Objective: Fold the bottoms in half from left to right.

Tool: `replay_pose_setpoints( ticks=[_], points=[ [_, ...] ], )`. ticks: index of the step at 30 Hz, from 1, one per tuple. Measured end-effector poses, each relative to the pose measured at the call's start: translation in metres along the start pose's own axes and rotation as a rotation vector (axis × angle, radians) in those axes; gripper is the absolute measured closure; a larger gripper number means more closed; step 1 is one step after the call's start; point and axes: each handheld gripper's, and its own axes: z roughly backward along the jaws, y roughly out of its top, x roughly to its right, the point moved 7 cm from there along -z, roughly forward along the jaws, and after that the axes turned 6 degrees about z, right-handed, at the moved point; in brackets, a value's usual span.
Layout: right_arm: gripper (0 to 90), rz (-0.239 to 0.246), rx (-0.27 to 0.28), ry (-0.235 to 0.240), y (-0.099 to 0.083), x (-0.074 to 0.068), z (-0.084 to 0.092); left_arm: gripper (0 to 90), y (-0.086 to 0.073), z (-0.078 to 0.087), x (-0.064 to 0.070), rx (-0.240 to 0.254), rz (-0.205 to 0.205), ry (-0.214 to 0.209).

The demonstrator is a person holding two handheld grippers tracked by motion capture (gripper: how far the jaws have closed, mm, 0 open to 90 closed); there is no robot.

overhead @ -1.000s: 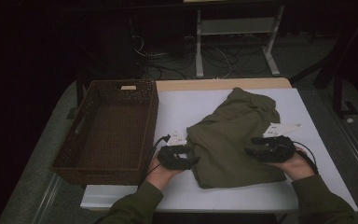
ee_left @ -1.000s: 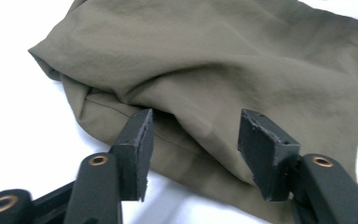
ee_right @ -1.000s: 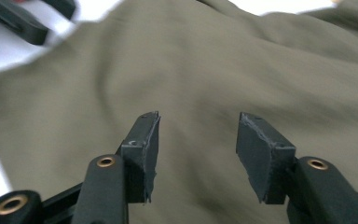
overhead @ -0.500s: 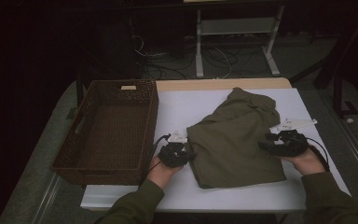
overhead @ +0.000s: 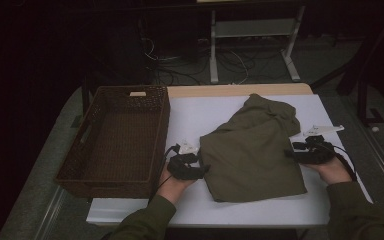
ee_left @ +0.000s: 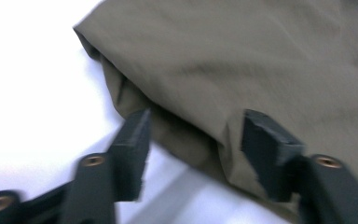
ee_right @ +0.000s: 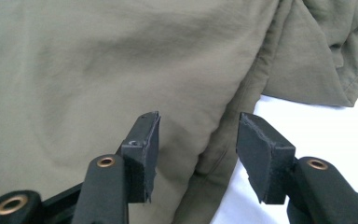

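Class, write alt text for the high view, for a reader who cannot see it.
A person's two hands, each holding a black tool, rest at either side of an olive-green garment lying partly folded on a white table. The left tool is at its left edge, the right tool at its right edge. A brown wicker basket sits to the left.

Olive sleeves [overhead: 145,222], black hand-held grippers [overhead: 206,170]

No readable text, label, brand, number or sign is found. A pale tag [overhead: 138,93] is noted on the far wall of the basket [overhead: 80,150], at the table's left edge; no writing on it can be made out.
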Motion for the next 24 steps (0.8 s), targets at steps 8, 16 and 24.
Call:
replay_pose_setpoints(
  ticks=[8,16,24],
  points=[
    [43.5,-0.060,-0.017,0.003,-0.002,0.009,-0.015,30.2,0.007,-0.013,-0.012,-0.007,0.018,0.011],
    [66.4,-0.077,-0.044,0.067,-0.005,0.007,-0.024,46.2,0.007,-0.024,-0.017,-0.061,0.006,0.019],
    [84.3,-0.048,-0.053,0.096,-0.001,0.001,-0.023,89.2,0.010,-0.031,-0.018,-0.094,-0.047,0.020]
  ],
)
